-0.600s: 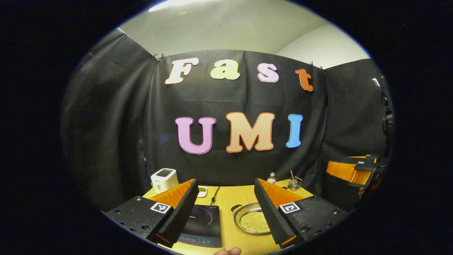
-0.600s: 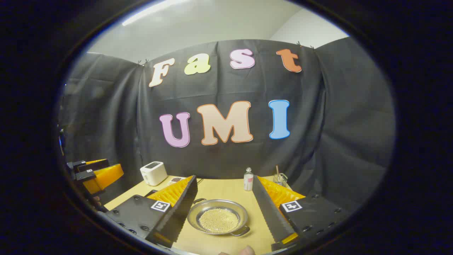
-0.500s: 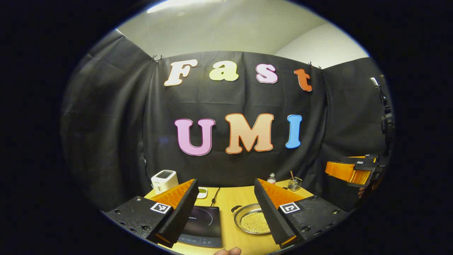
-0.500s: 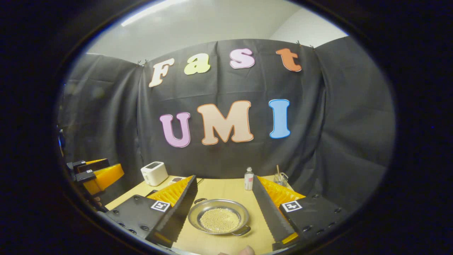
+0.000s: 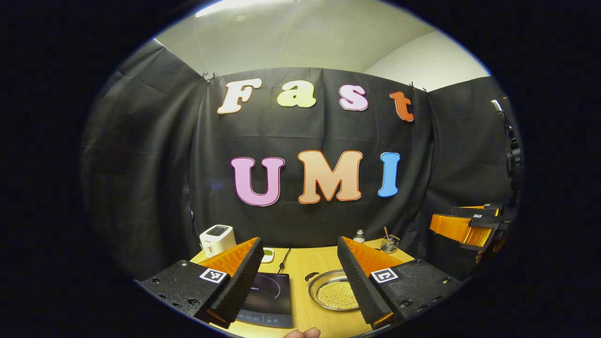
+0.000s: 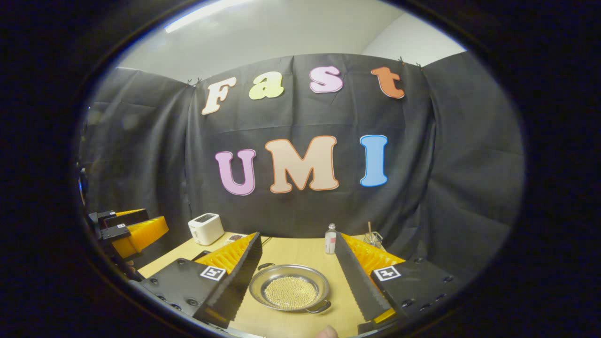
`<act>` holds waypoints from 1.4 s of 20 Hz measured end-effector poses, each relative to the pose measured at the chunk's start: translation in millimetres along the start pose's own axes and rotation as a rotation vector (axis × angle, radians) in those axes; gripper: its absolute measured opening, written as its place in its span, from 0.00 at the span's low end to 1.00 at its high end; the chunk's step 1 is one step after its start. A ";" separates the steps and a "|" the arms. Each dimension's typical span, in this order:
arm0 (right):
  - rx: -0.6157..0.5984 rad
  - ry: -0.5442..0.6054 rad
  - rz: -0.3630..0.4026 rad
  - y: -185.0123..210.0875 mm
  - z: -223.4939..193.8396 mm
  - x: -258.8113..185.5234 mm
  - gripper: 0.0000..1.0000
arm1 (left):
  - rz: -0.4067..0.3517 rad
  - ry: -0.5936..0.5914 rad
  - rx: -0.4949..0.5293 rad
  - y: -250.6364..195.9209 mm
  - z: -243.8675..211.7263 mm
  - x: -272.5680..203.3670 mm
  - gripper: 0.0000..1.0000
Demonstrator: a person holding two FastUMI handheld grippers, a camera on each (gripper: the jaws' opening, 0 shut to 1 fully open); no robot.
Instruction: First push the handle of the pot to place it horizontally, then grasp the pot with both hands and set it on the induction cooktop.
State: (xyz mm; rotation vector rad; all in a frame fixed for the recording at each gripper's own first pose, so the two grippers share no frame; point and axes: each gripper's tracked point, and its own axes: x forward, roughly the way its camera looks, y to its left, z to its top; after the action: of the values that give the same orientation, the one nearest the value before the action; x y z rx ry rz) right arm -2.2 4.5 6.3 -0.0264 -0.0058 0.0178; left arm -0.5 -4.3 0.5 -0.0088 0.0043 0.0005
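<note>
From my seat, nothing is done yet. On the left the induction cooktop (image 5: 267,298) lies bare; I hold the left gripper (image 5: 299,277) above it, jaws spread and empty. To its right the pot (image 6: 289,293) sits on the table (image 6: 300,251), handles diagonal, unpushed. The right gripper (image 6: 297,272) hovers above it, also spread. Pushing and lifting both remain.

Black cloth walls (image 6: 446,155) enclose a wooden table (image 6: 300,253) beneath a pale ceiling (image 5: 300,42), seemingly strip-lit.
</note>
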 end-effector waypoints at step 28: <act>-0.030 0.171 -0.008 17.0 -63.1 25.9 0.00 | -0.023 0.008 -0.014 30.2 -7.4 7.1 0.95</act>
State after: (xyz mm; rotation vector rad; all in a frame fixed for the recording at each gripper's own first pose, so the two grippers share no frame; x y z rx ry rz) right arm 23.8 20.3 -57.1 -0.0581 0.1644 0.0078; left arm 6.6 25.9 -7.2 -0.0227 0.0118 -0.0227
